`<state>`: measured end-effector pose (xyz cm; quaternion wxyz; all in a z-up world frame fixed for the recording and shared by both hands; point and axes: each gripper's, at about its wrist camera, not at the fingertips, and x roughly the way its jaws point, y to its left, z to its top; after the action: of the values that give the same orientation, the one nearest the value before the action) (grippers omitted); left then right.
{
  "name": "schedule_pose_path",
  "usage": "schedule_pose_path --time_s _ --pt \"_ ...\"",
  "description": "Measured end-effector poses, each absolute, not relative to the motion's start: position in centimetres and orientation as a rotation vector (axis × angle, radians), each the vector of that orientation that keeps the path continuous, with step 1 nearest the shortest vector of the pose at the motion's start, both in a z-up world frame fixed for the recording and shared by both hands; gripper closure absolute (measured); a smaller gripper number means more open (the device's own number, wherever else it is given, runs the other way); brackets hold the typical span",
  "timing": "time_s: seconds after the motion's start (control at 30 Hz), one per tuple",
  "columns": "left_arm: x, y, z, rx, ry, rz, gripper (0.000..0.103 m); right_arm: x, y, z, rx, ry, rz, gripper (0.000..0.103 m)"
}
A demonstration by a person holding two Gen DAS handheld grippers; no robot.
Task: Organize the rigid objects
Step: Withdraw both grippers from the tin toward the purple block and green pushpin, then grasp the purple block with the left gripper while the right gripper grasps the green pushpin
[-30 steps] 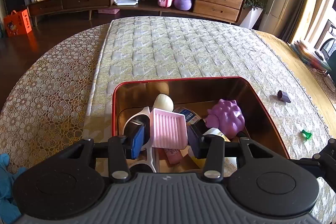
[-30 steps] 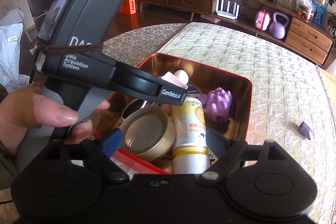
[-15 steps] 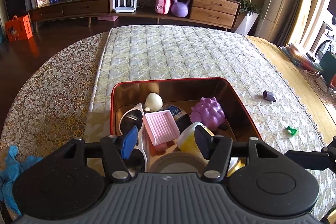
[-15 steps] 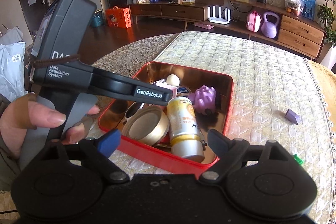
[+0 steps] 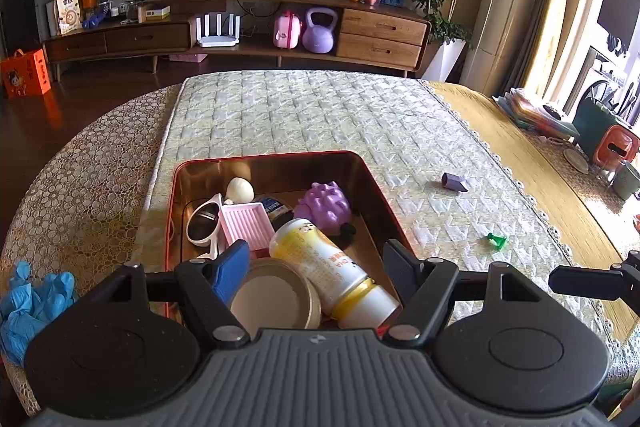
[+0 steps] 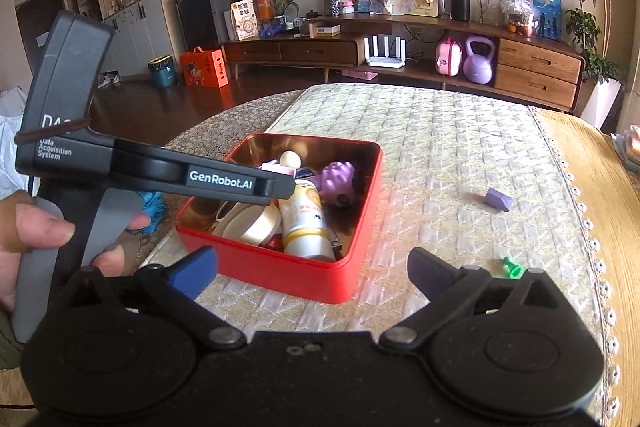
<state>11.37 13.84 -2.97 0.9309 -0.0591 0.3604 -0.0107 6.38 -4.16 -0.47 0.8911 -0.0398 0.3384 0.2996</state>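
Observation:
A red tin tray (image 5: pixel 376 187) (image 6: pixel 280 275) sits on the quilted mat. In it lie a yellow-white can (image 5: pixel 328 267) (image 6: pixel 306 223), a gold-rimmed round lid (image 5: pixel 272 299) (image 6: pixel 250 227), a pink ridged dish (image 5: pixel 244 223), white sunglasses (image 5: pixel 202 223), a purple spiky toy (image 5: pixel 326 205) (image 6: pixel 338 177) and a cream egg (image 5: pixel 239 189) (image 6: pixel 290 159). My left gripper (image 5: pixel 316 277) is open and empty above the tray's near edge. My right gripper (image 6: pixel 312 269) is open and empty, short of the tray. A purple block (image 5: pixel 454 182) (image 6: pixel 498 199) and a green piece (image 5: pixel 496 241) (image 6: pixel 512 267) lie on the mat.
A blue glove (image 5: pixel 28 303) lies at the table's left edge. The yellow tablecloth's lace edge (image 5: pixel 540 211) runs along the right. The left hand-held unit (image 6: pixel 120 163) fills the left of the right wrist view. A sideboard (image 5: pixel 240 31) stands beyond the table.
Both grippers have pulled back and up from the tray. The left gripper's jaws have opened wider, away from the pink dish. The can now lies in the tray, clear of the right gripper.

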Motion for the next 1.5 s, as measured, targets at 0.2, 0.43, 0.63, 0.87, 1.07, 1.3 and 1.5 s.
schedule_pose_path --time_s 0.2,0.43,0.63,0.87,1.07,1.3,1.5 --pt "10.7 11.7 -2.6 -0.132 0.729 -0.034 0.024 6.0 -7.2 -0.6 0.002 0.712 0.575 0.000" --pt "11.0 8.4 -2.3 -0.132 0.723 -0.071 0.023 5.4 -9.9 -1.3 0.001 0.682 0.540 0.000" --pt "12.4 5.2 -2.7 -0.118 0.738 -0.090 0.023 6.1 -12.5 -2.4 0.030 0.686 0.506 0.000" --pt "15.1 2.2 -3.5 -0.107 0.778 -0.113 0.023 7.5 -15.4 -4.2 0.065 0.690 0.477 0.001" --pt "18.9 0.0 -4.8 -0.083 0.844 -0.118 0.023 9.2 -17.5 -5.9 0.095 0.704 0.453 0.003" --pt "24.1 -1.8 -5.7 -0.052 0.878 -0.131 0.023 11.5 -18.3 -7.5 0.065 0.713 0.446 0.007" --pt "27.8 -2.9 -7.7 -0.008 0.910 -0.131 0.023 13.8 -17.2 -8.3 -0.044 0.700 0.482 0.011"
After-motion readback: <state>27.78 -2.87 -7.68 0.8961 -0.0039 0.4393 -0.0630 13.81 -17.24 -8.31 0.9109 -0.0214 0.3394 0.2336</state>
